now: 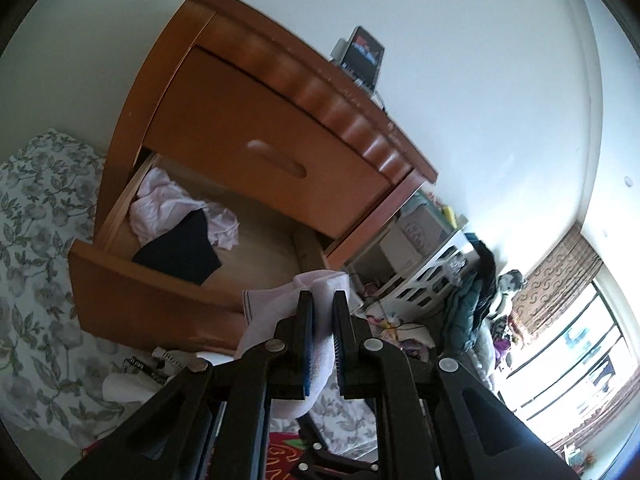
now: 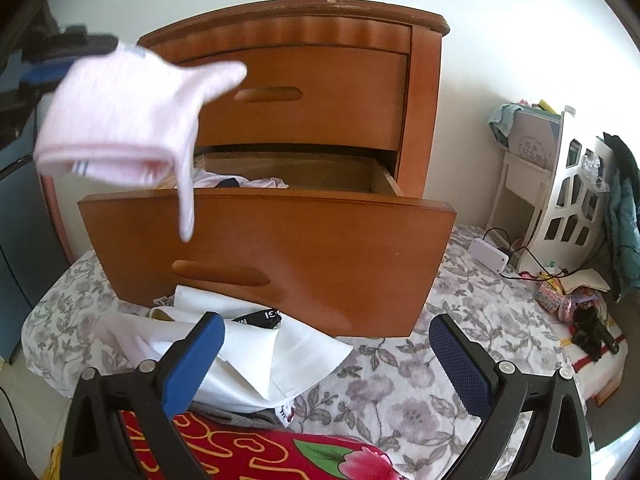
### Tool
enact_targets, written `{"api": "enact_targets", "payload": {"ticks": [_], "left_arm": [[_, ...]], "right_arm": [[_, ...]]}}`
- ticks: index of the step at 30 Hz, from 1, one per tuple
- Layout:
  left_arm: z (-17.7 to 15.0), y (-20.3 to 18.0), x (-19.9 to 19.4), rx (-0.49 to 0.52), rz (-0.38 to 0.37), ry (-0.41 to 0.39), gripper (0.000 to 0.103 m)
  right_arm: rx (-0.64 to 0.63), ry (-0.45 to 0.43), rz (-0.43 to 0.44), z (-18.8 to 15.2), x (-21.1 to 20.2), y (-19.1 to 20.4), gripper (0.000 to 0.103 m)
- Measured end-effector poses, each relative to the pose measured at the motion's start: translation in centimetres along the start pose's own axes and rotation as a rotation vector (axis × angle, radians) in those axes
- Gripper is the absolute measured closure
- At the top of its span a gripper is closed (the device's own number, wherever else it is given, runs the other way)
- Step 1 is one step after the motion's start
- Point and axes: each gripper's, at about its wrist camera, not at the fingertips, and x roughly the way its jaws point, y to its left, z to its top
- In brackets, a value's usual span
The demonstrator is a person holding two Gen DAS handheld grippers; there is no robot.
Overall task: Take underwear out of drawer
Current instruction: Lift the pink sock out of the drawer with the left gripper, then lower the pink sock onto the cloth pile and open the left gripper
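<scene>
Pale pink underwear (image 2: 120,120) hangs (blurred) above the open drawer (image 2: 264,256).

The left gripper (image 1: 323,300) is clamped on pale pink underwear (image 1: 312,344), held up in front of the open drawer (image 2: 264,252); the right gripper (image 2: 326,344), jaws spread wide and empty, points at the drawer front from below

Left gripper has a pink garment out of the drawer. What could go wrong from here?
1. The left gripper pinches only a fold of the pink garment; the rest hangs loose and a dangling strip could snag the open drawer's front or slip free.
2. More garments remain in the drawer, so the job isn't finished.
3. The right gripper stands open over the white cloths on the bed and might catch one.
</scene>
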Motion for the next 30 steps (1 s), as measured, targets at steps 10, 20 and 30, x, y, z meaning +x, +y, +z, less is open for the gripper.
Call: {"api": "enact_targets", "payload": {"ticks": [10,20,30], "left_arm": [[-2.4,1.4,3.2,-0.017,0.042,0.143,0.094],[-4.9,6.3,6.6,-0.086,0.189,0.212,0.094],[-7.1,7.7,8.7,-0.092,0.251,0.280,0.093]], "right_arm": [[0.002,0.010,0.000,-0.1,0.2,0.0,0.000],[0.007,0.024,0.003,-0.1,0.6,-0.1,0.000],[0.007,0.028,0.002,-0.1,0.8,-0.2,0.000]]}}
